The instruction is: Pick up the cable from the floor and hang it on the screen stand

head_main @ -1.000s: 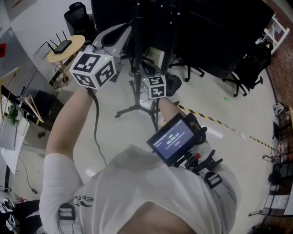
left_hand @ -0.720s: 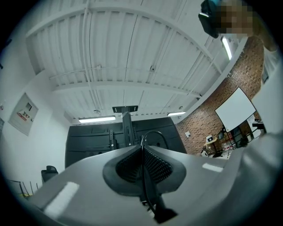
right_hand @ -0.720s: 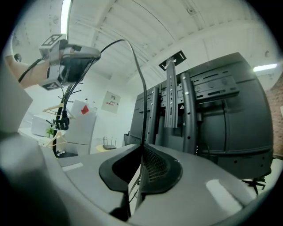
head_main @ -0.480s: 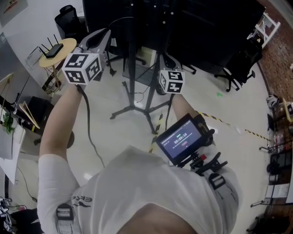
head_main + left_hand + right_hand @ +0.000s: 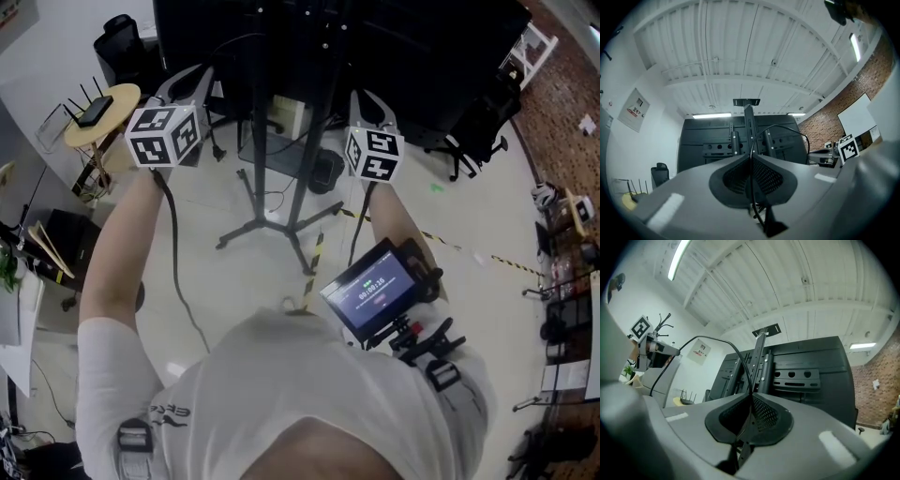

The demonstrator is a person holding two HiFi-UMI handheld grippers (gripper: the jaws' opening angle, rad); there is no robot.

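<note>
Head view: left gripper (image 5: 187, 82) at ten o'clock and right gripper (image 5: 371, 101) at one, both up by the screen stand (image 5: 323, 122). The monitor (image 5: 367, 291) timer is unreadable.

Left gripper view: jaws pinch the cable (image 5: 792, 129), which is off the floor but not yet hung.

Right gripper view: jaws nipped on the same cable.

Head view steeply down; gripper views upward, sharing screen stand (image 5: 749, 123).

Pale glossy floor (image 5: 234, 272), white ribbed ceiling (image 5: 740, 51) w/ strip lights (image 5: 711, 115), brick wall (image 5: 829, 124), round yellow table (image 5: 127, 96), black office chair (image 5: 480, 127)
</note>
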